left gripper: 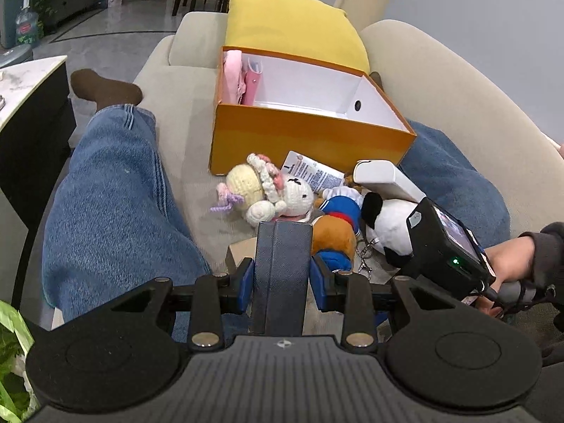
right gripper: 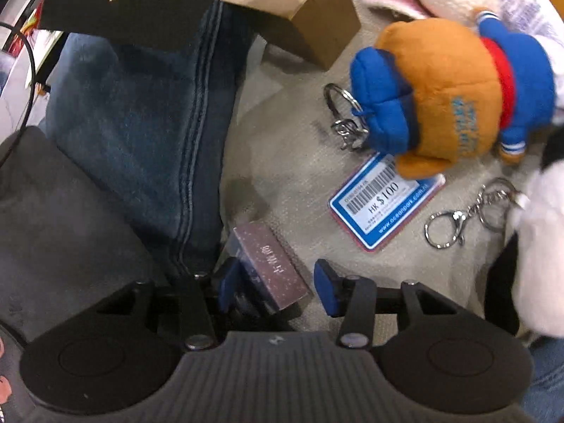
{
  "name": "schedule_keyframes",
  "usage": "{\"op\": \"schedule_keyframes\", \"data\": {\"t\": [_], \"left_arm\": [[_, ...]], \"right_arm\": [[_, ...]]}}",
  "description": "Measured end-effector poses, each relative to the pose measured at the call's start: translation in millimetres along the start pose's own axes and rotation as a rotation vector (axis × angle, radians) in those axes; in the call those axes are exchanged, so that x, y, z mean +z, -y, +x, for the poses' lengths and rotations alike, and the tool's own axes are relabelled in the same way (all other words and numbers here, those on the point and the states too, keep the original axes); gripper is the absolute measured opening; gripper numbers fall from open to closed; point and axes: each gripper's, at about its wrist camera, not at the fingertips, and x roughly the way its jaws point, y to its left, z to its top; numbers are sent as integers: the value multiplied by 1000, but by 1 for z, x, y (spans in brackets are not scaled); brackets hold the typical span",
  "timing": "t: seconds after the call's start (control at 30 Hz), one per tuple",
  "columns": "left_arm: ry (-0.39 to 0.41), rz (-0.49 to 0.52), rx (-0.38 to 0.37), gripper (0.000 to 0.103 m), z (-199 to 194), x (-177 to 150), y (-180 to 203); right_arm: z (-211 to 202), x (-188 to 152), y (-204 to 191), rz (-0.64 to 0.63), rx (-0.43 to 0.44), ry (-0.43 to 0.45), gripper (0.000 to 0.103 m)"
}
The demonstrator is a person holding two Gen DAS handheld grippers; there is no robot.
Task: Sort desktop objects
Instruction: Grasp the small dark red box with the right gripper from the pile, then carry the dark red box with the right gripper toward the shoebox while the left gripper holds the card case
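Left wrist view: left gripper [left gripper: 282, 275] at 6 o'clock, blue pads clamped on both sides of a dark grey textured case [left gripper: 282, 275] held upright between them. Orange cardboard box [left gripper: 310, 144], white inside, at 12 o'clock on the beige sofa [left gripper: 440, 98], open-topped; a pink item [left gripper: 234, 77] and a pink notebook [left gripper: 253, 83] stand against its far-left inner wall. Yellow cushion [left gripper: 292, 24] behind the box. Just in front of the box, near centre: crocheted doll [left gripper: 246, 187] with a purple bow, white rabbit plush [left gripper: 296, 194] touching it, printed packet [left gripper: 313, 171] behind, white box [left gripper: 387, 179] at 2 o'clock, black-and-white plush [left gripper: 387, 225], and an orange-and-blue bear plush [left gripper: 335, 236] just beside the held case. Denim-clad legs [left gripper: 116, 190] flank the pile on either side. The right gripper's body with its screen appears at 3 o'clock. Right wrist view: right gripper [right gripper: 276, 289] at 6 o'clock, blue pads apart, a small maroon box [right gripper: 271, 268] with white characters lying tilted between them nearer the left pad; contact cannot be told. Blue-bordered price tag [right gripper: 384, 201] reading HK $100 at 3 o'clock, partly under the bear plush [right gripper: 454, 88]. Key ring [right gripper: 343, 102] at the bear's cap; second clasp and ring [right gripper: 461, 218] at 3 o'clock beside the white plush. Brown carton [right gripper: 310, 17] at 12 o'clock.
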Motion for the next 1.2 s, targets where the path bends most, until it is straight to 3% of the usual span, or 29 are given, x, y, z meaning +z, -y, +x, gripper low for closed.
{"op": "schedule_keyframes", "data": {"t": [0.13,0.23,0.43,0.5,0.83,1.03,1.2], "left_arm": [[-5,-5,-4,39,2,-1,0],[1,0,-9,39,2,0,2],[1,-2,-6,39,3,2,1],[-1,-2,-9,39,5,4,2],[68,49,-59,39,-2,42,17],[106,76,-81,39,-3,98,28],[101,67,-113,39,17,157,33]], "right_arm": [[11,2,2,1,51,-42,52],[14,2,0,0,65,-52,45],[-6,-11,-5,39,124,15,25],[-19,-15,-12,24,89,53,24],[-129,-19,-23,58,-94,330,24],[-208,-8,-10,147,-187,557,24],[-273,12,30,227,-238,709,24]]}}
